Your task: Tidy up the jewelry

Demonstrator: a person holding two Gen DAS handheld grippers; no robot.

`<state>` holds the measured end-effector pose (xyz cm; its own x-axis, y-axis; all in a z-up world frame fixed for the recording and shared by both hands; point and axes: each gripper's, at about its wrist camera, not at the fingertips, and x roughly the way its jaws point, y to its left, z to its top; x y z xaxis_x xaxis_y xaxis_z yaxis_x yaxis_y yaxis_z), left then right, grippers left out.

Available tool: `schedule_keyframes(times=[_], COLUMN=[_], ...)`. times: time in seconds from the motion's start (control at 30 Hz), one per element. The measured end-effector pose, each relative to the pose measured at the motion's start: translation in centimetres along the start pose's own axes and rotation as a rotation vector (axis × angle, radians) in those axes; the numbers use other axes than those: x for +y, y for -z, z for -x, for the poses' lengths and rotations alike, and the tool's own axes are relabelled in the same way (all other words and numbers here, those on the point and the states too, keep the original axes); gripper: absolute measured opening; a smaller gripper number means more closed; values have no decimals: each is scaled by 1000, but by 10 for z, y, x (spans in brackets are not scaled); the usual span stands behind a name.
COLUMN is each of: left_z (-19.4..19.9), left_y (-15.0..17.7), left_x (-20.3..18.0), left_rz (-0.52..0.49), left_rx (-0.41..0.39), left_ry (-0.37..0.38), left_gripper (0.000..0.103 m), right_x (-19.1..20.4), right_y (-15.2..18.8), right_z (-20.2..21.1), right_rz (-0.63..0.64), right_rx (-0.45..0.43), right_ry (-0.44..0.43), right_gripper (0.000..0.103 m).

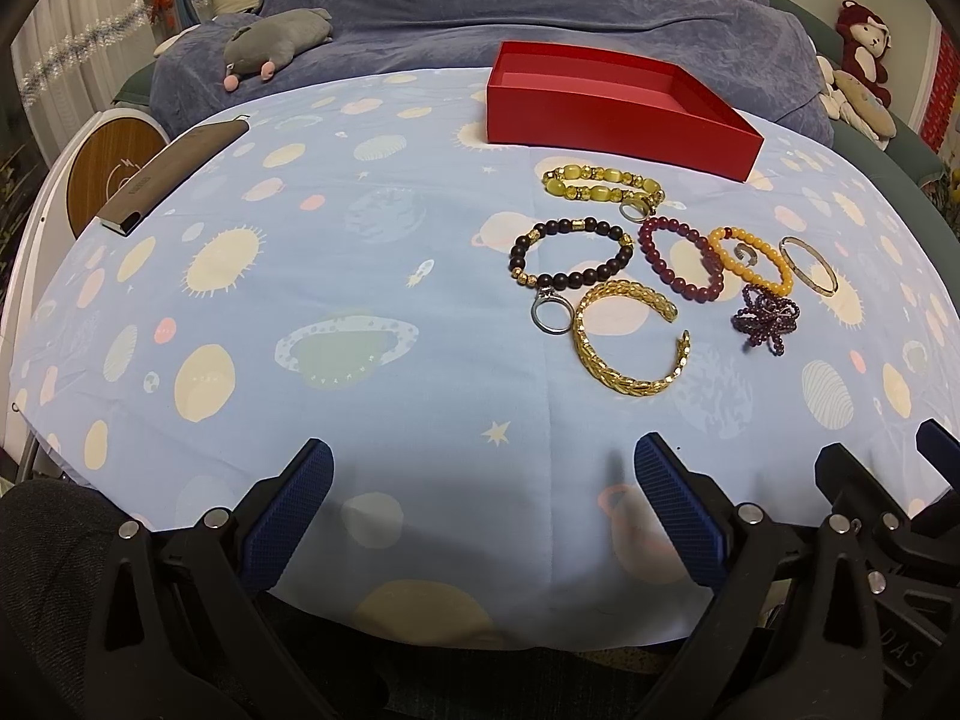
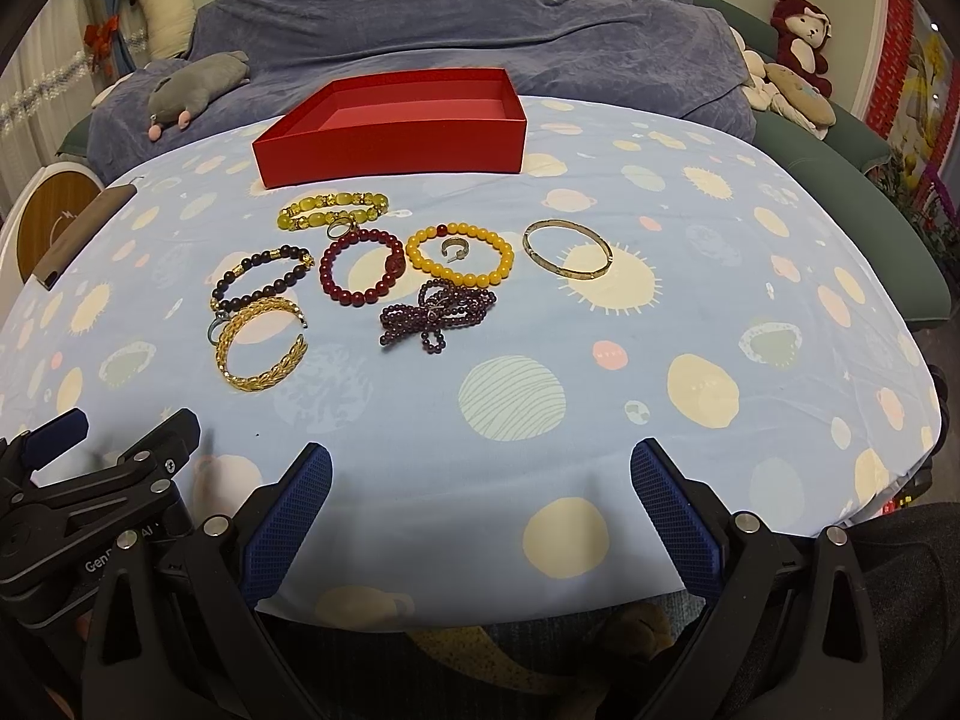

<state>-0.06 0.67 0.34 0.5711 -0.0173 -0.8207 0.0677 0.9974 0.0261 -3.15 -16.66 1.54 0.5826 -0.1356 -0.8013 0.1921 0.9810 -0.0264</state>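
An empty red box stands at the back of the table. In front of it lie several pieces of jewelry: a yellow-green bead bracelet, a black bead bracelet, a dark red bead bracelet, an orange bead bracelet, a gold cuff, a thin bangle, a purple bead strand and a silver ring. My left gripper and right gripper are open and empty at the table's near edge.
The table has a blue planet-print cloth. A dark flat case lies at the left edge. Behind is a sofa under a blue-grey blanket with plush toys.
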Motion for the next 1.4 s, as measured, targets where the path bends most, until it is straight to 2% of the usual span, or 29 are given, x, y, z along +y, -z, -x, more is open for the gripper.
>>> schedule_keyframes(times=[1.17, 1.4], left_z=[0, 0], left_y=[0, -3], left_x=[1, 8], left_rz=[2, 35], left_rx=[0, 13], left_ry=[1, 3], left_gripper=[96, 96], right_x=[1, 7], right_y=[0, -7], right_z=[1, 2], right_rz=[1, -1], right_rx=[0, -2], right_ry=[1, -2], right_gripper=[96, 96])
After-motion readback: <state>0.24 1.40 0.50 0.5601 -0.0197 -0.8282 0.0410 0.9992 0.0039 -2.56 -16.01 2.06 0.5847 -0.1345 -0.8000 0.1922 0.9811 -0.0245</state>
